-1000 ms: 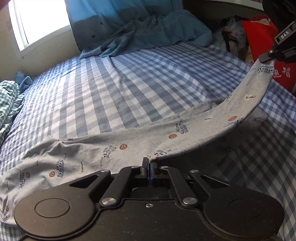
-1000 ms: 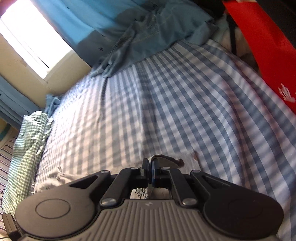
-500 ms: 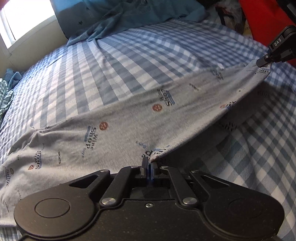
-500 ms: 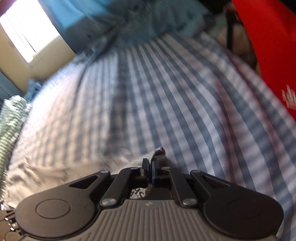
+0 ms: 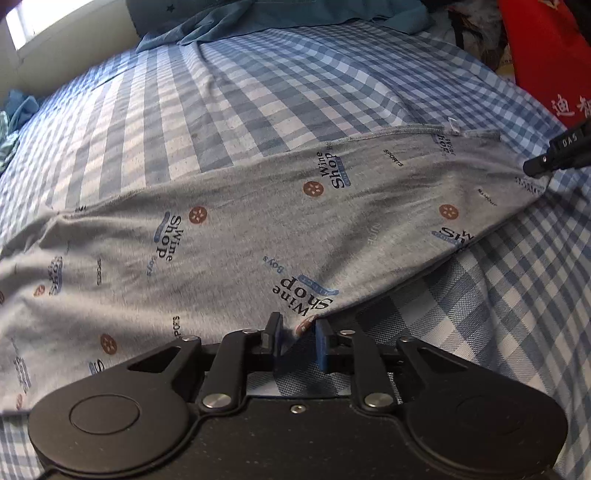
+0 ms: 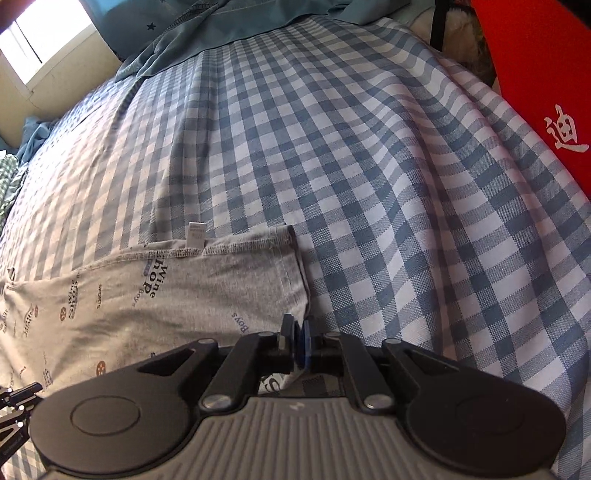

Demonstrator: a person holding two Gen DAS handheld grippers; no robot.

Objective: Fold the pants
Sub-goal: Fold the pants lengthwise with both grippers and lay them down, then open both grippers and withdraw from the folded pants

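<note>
Grey printed pants (image 5: 258, 229) lie spread flat across the blue checked bed sheet (image 5: 258, 92). My left gripper (image 5: 297, 328) is opening: its jaws stand apart around the near edge of the cloth without pressing it. In the right wrist view the pants (image 6: 166, 295) end at the waistband with a white label (image 6: 197, 233). My right gripper (image 6: 298, 328) sits at that hem's near corner. Its pads are almost together on the cloth as the jaws begin opening. The right gripper's tip (image 5: 535, 170) also shows at the cloth's far right corner.
A teal blanket (image 6: 221, 22) is bunched at the head of the bed under a bright window (image 6: 44, 40). A red bag (image 6: 535, 92) with white characters stands along the right side. Green checked cloth (image 6: 7, 184) lies at the left edge.
Both grippers have sunk and the hanging strip of pants now lies flat on the sheet. The left jaws, shut on the edge before, have parted.
</note>
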